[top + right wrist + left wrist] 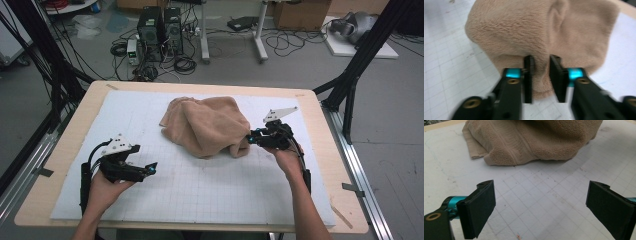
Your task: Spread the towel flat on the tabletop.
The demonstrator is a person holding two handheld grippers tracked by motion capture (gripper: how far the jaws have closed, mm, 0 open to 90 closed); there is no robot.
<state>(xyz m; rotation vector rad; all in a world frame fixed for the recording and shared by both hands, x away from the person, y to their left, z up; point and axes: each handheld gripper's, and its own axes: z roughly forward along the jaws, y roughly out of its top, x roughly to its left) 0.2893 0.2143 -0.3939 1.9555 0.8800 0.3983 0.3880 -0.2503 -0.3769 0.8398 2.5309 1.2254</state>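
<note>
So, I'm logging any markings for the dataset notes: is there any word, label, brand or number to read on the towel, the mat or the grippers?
None can be read.
Towel: plain tan cloth, no tag or print in sight.
Mat: a printed grid, no figures.
Left gripper and right gripper: black, unmarked jaws.
Boxes on the floor: too small to read.

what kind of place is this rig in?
Likely a robotics lab or workshop, not a home: computer towers with tangled cables on a bare floor, black frame struts around a table with a gridded mat, and cardboard boxes behind.
</note>
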